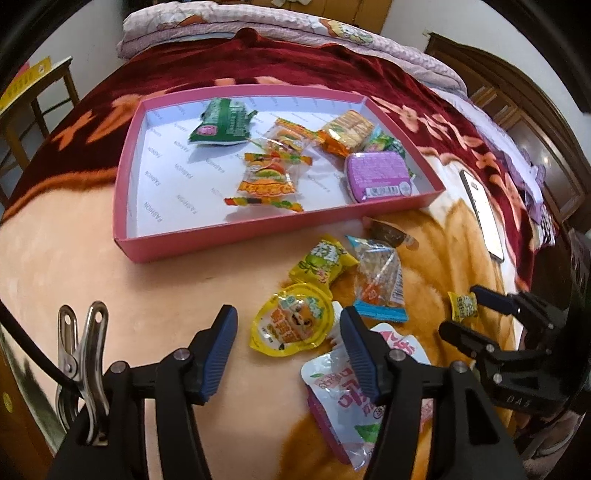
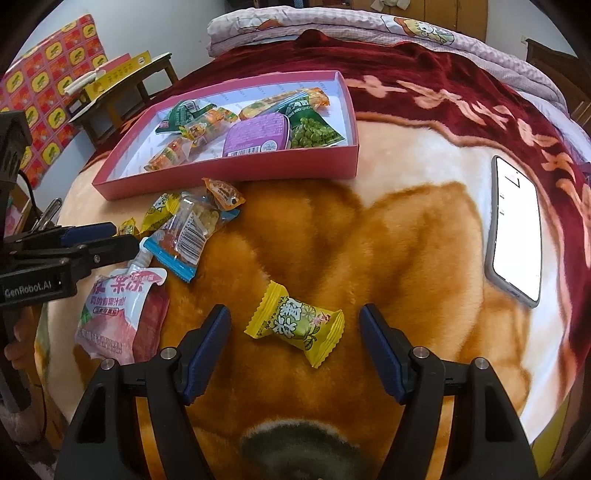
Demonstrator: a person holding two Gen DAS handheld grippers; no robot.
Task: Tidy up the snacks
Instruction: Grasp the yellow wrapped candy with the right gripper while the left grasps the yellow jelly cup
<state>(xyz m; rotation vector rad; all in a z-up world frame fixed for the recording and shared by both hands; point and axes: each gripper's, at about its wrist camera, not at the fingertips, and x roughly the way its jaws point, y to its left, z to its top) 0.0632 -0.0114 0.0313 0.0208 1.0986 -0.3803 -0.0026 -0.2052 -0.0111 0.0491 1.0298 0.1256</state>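
Note:
A pink tray lies on the bed and holds several snacks, among them a purple tin and a green packet. Loose snacks lie in front of it. My left gripper is open just above a round yellow jelly cup; a pink-white drink pouch lies under its right finger. My right gripper is open around a small yellow candy, not touching it. A clear blue-edged packet and a yellow packet lie nearby.
A phone lies on the blanket to the right. A folded quilt lies at the far end of the bed. A small wooden table stands to the left. A steel clip hangs on my left gripper.

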